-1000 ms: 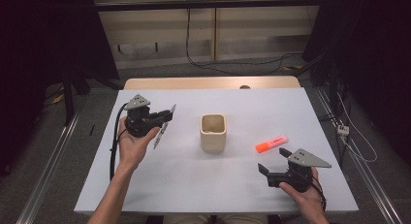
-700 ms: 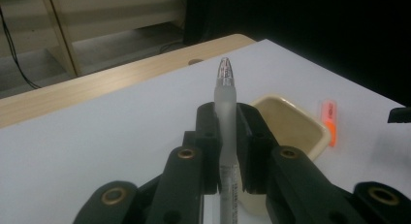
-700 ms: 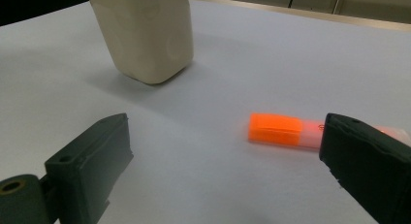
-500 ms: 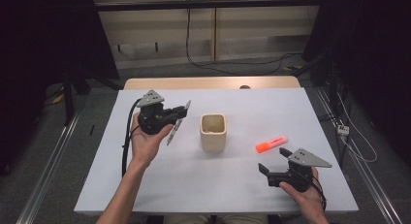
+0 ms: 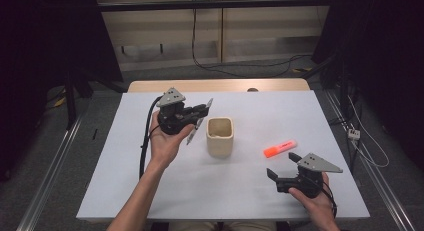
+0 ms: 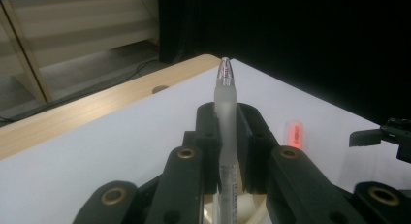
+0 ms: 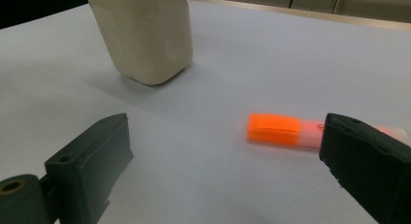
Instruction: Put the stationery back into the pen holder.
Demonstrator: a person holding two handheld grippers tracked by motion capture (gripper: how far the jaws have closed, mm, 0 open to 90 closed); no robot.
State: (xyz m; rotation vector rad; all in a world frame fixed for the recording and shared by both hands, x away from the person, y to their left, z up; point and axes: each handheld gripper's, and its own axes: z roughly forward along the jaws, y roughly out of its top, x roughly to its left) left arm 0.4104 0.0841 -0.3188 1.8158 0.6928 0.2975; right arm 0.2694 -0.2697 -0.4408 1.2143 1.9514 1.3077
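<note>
Since the earlier frames, left tool (image 5: 200, 113) has carried the pen (image 5: 199, 122) in toward the cup (image 5: 220, 136); it now sits raised off the worktop (image 5: 150, 191), just short of the cup's near rim. Right tool (image 5: 281, 167) is unchanged in place.

Left tool: jaws together, clamped on the pen about mid-barrel. In the left gripper view the pen (image 6: 226, 122) stands up between the jaws, capped tip ahead of them, lower end hanging below. Cup lies just ahead of and below this tool (a pale sliver of it shows under the jaws).

Right tool: jaws apart, holding nothing, low over the worktop. Orange highlighter (image 7: 286, 131) lies flat ahead of it, nearer one jaw and partly hidden behind it; cup (image 7: 143, 32) farther ahead.

Step in hand, as I judge it: transport of pen to cup, not yet over the opening.

Next move calls for: bring the pen's lower end over the cup mouth, tilt the barrel closer to upright, lower, then release. Risk: catching the rim and tipping the cup.
</note>
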